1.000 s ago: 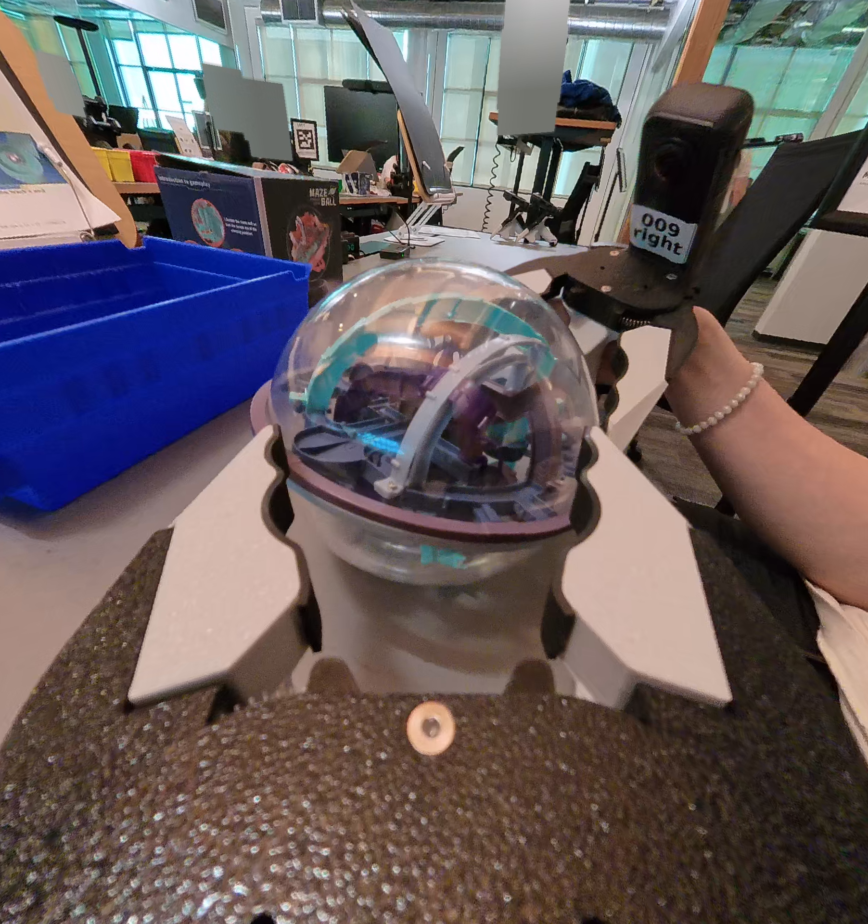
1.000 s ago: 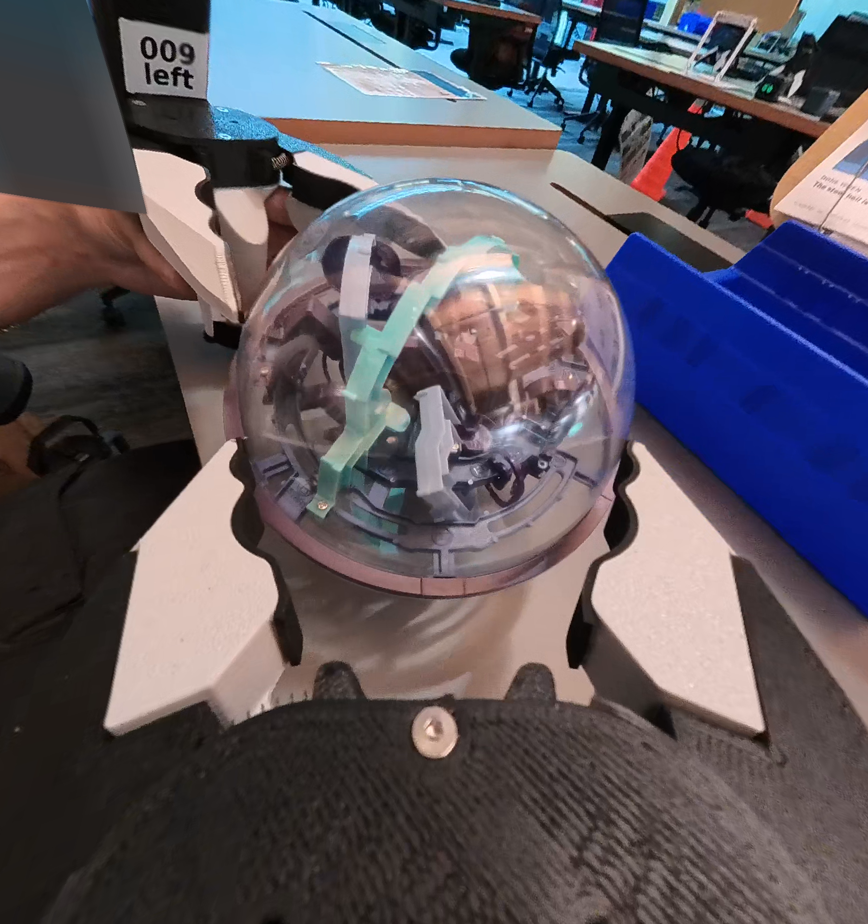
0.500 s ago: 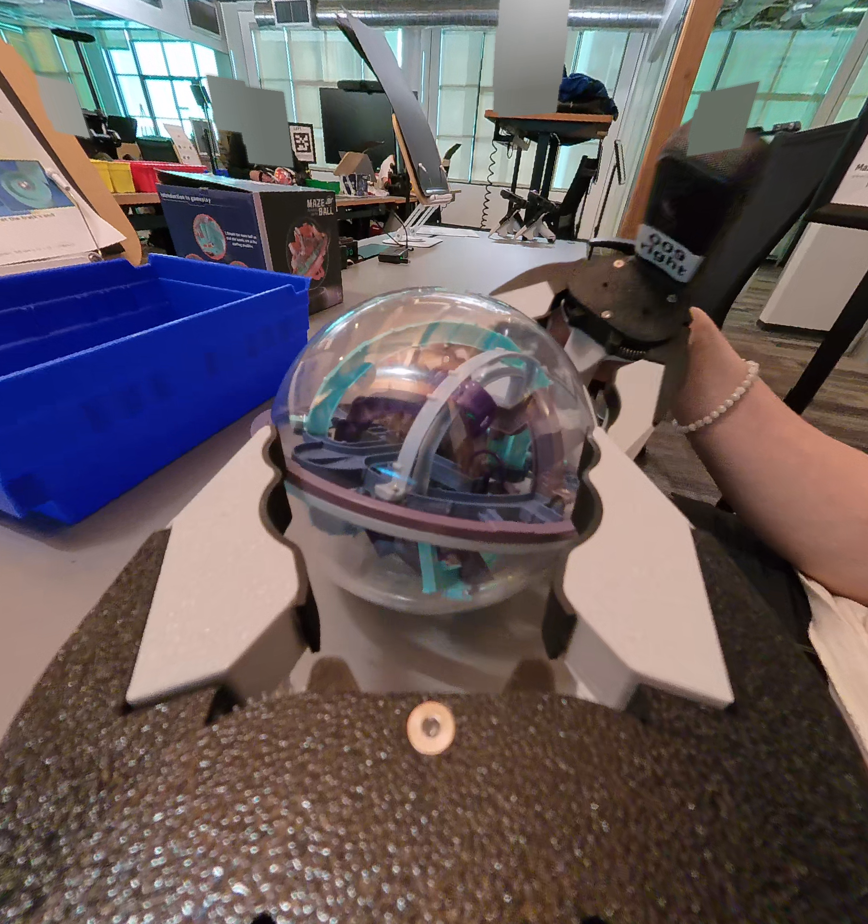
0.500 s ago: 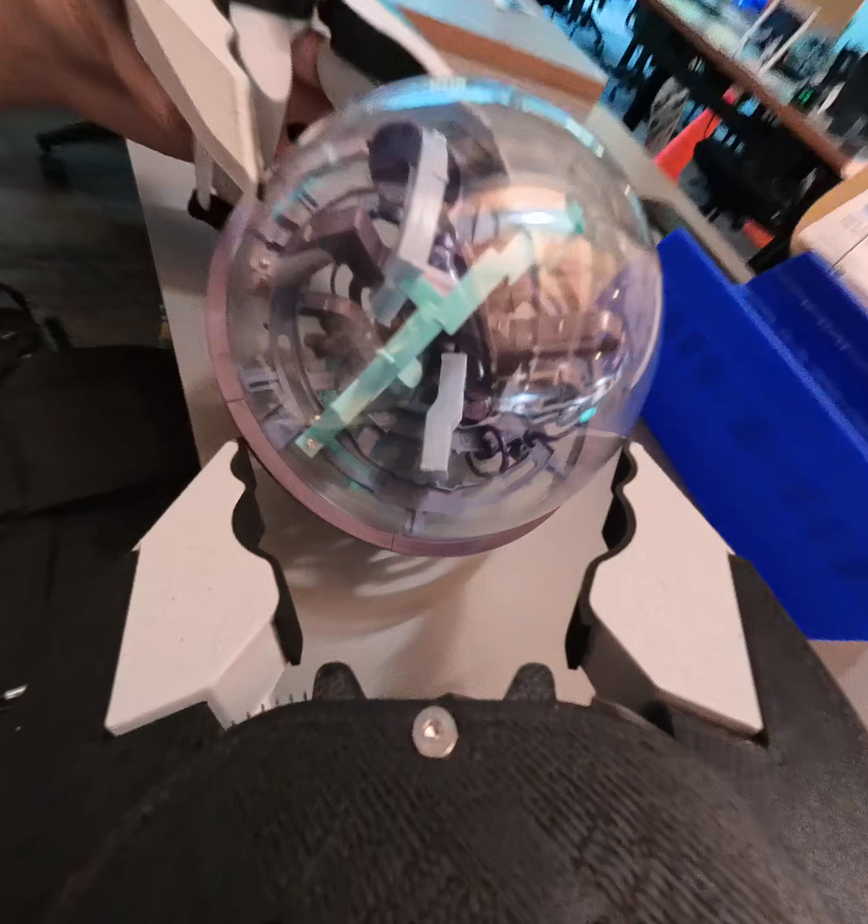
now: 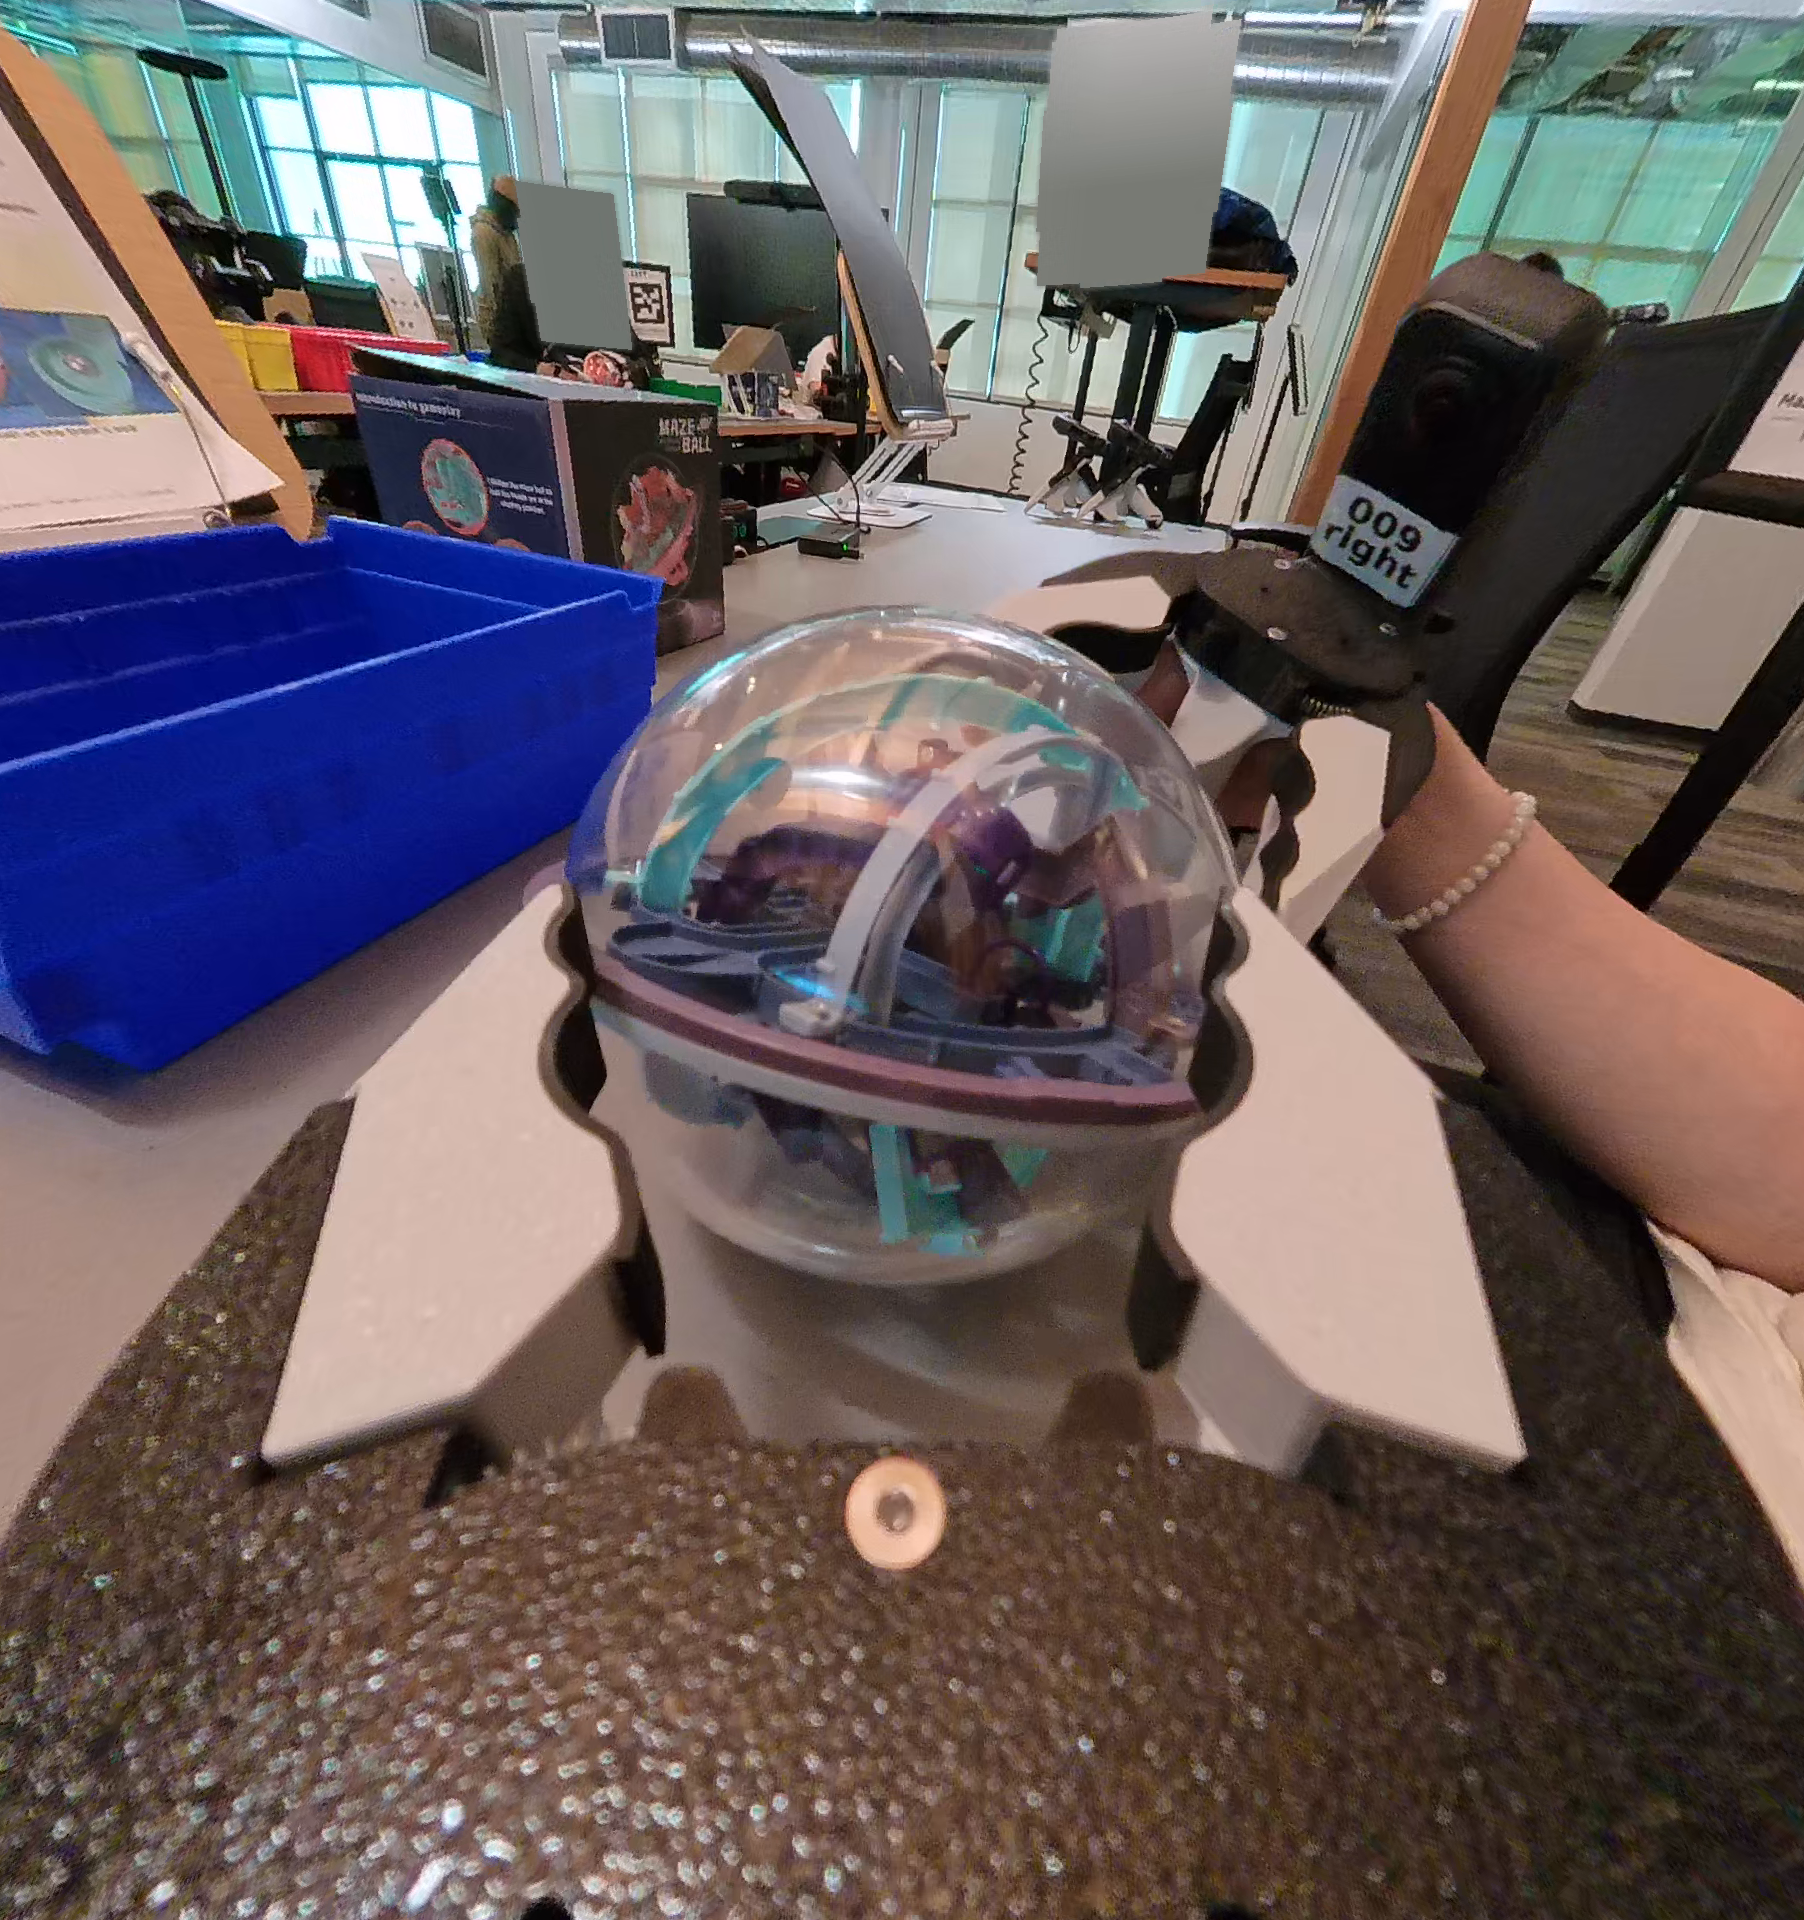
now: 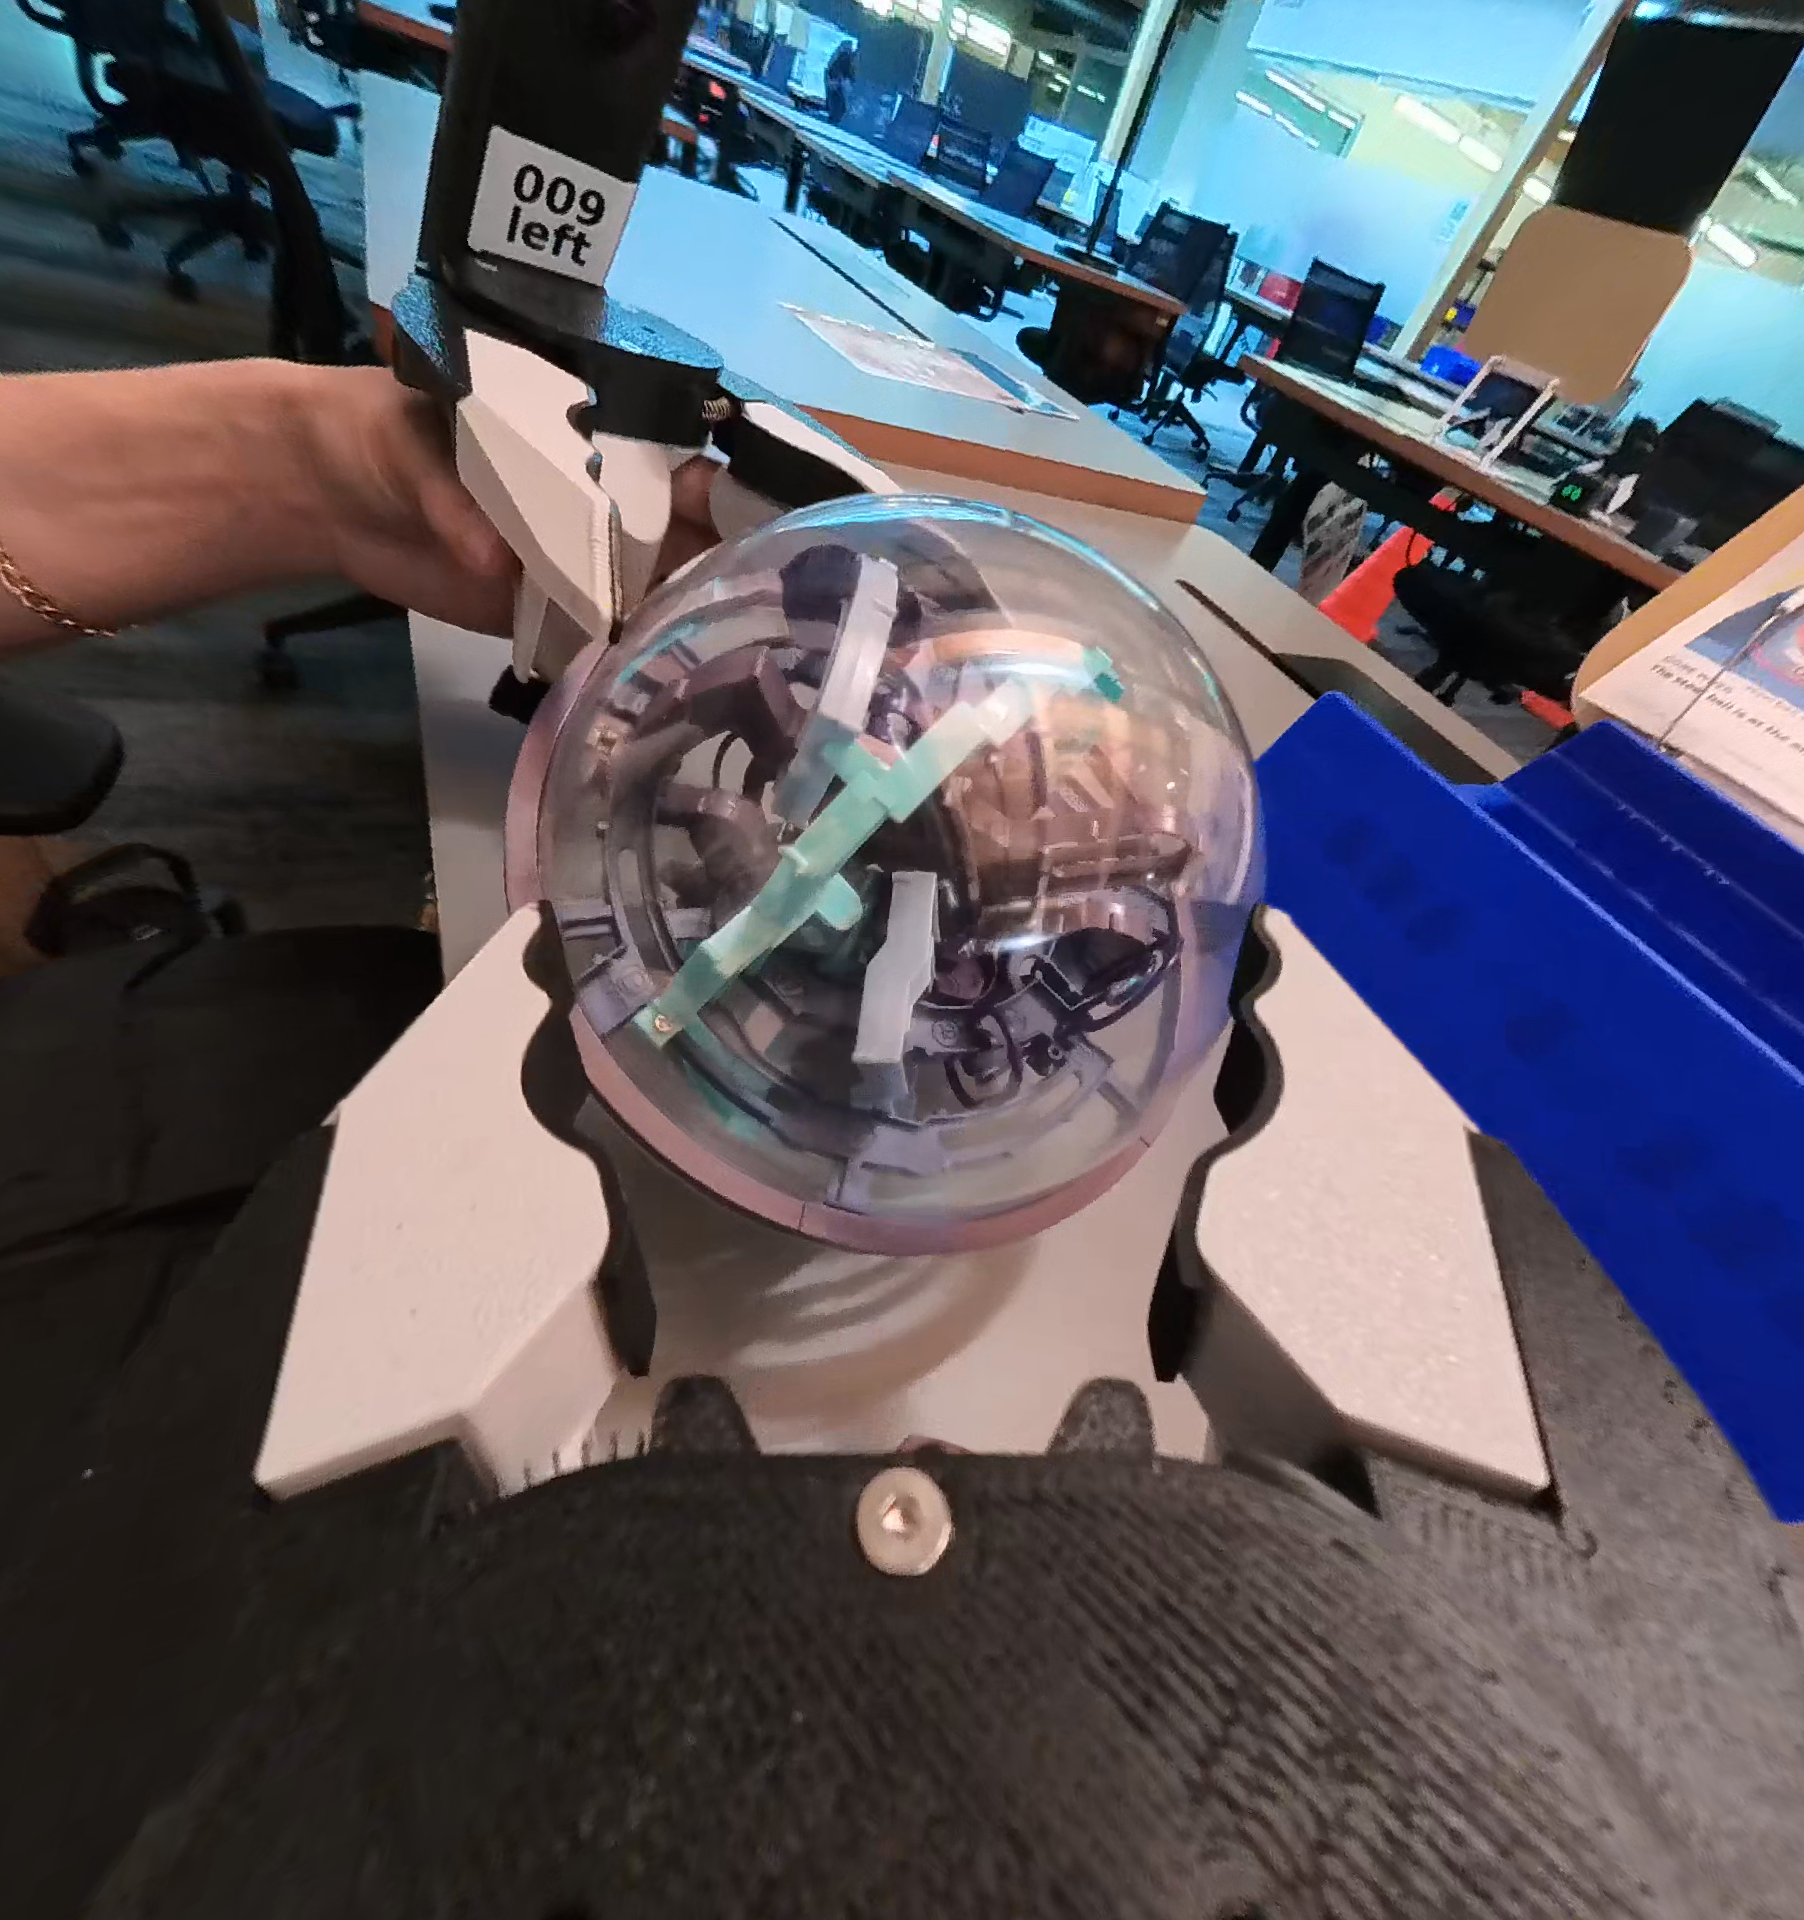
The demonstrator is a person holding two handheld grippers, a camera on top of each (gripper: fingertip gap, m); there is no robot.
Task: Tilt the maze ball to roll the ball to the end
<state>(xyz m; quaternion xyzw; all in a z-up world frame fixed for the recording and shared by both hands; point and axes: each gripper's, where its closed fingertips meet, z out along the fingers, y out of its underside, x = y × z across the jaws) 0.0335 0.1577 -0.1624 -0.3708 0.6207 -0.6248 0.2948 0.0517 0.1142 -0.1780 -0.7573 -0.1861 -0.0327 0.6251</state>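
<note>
The maze ball point(image 5: 898, 935) is a clear sphere with teal, grey and purple tracks inside and a purple ring round its middle. My left gripper point(image 5: 898, 997) is shut on it, with both pads pressed on the ring at left and right, and holds it just above the grey table point(image 5: 98, 1195). In the right wrist view the ball point(image 6: 877, 883) stands tilted between the fingers of my right gripper point(image 6: 893, 987). These lie close along its sides, and I count that gripper as open. The left gripper's finger point(image 6: 555, 520) meets the ball at its upper left. I cannot pick out the small ball inside.
A blue bin point(image 5: 254, 727) stands on the table left of the ball and shows at the right in the right wrist view point(image 6: 1604, 1039). A dark product box point(image 5: 565, 520) stands behind it. A person's forearm point(image 5: 1604, 1039) is at the right. The table edge point(image 6: 430, 779) lies left of the ball.
The ball has been lifted and tilted, so its ring now slants in the right wrist view. My right gripper swung around it and its fingers drew closer to its sides. The left grasp is unchanged.
</note>
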